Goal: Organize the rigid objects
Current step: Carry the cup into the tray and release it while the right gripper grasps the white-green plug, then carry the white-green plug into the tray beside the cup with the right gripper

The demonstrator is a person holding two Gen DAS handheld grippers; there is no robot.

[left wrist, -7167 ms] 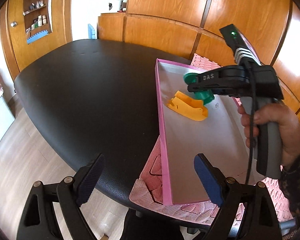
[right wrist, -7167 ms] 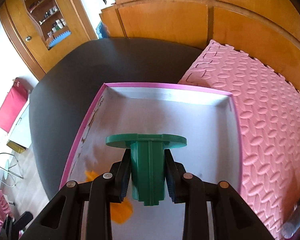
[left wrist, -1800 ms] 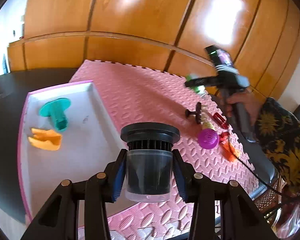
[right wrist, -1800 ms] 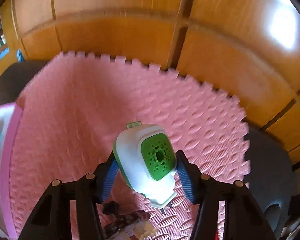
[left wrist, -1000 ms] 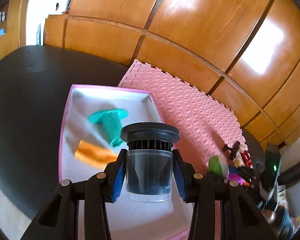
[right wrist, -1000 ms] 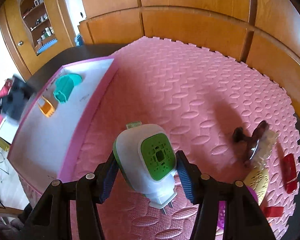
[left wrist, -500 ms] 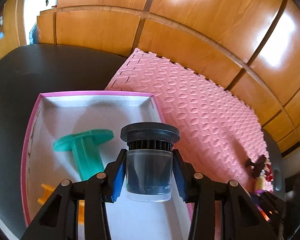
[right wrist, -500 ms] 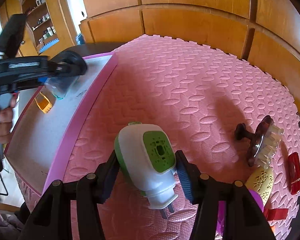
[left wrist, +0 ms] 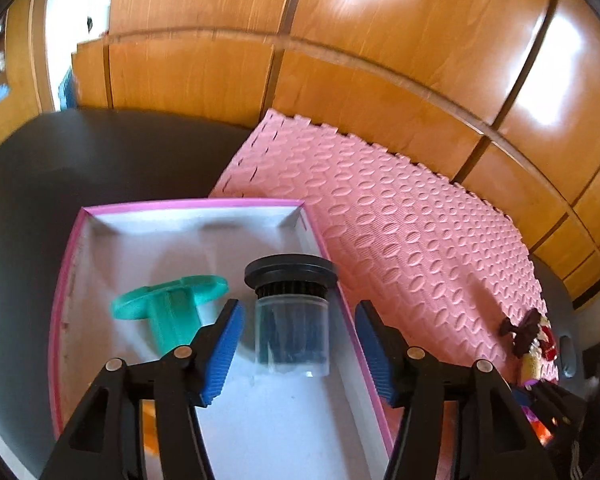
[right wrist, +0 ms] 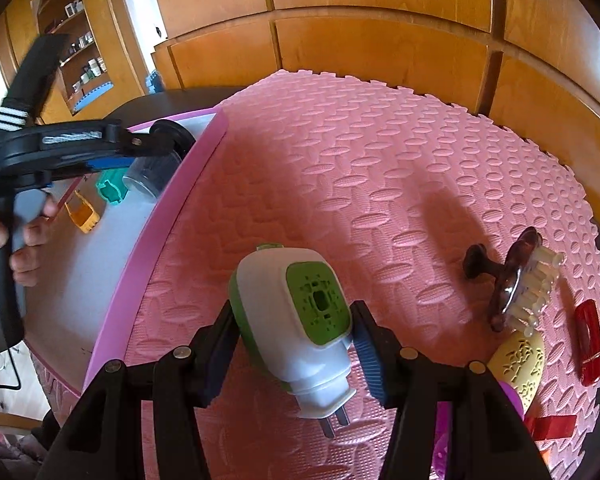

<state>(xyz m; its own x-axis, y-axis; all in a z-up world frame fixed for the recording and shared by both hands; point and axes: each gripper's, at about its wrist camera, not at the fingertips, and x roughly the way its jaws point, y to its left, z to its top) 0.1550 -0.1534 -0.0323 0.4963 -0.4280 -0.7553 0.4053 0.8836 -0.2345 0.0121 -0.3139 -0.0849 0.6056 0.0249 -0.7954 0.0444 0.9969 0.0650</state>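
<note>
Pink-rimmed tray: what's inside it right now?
The pink-rimmed tray holds a teal flanged piece, a clear canister with a black cap between the left gripper's just-opened jaws, and an orange piece. The gripper hides the near floor.

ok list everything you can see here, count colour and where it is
tray: 1, pink rim, white inside, on black table
table: 1, black
foam mat: 1, pink, on table beside tray
filter cup: 1, clear with black cap, in tray
flanged part: 1, teal, in tray
orange piece: 1, in tray
plug-in unit: 1, white and green, in right tool
brush: 1, brown, white bristles, on mat
red clip: 1, on mat
yellow piece: 1, on mat
left tool: jaws just opening, pads clear of cup
right tool: shut on plug-in unit
hand: 1, on left tool's handle
</note>
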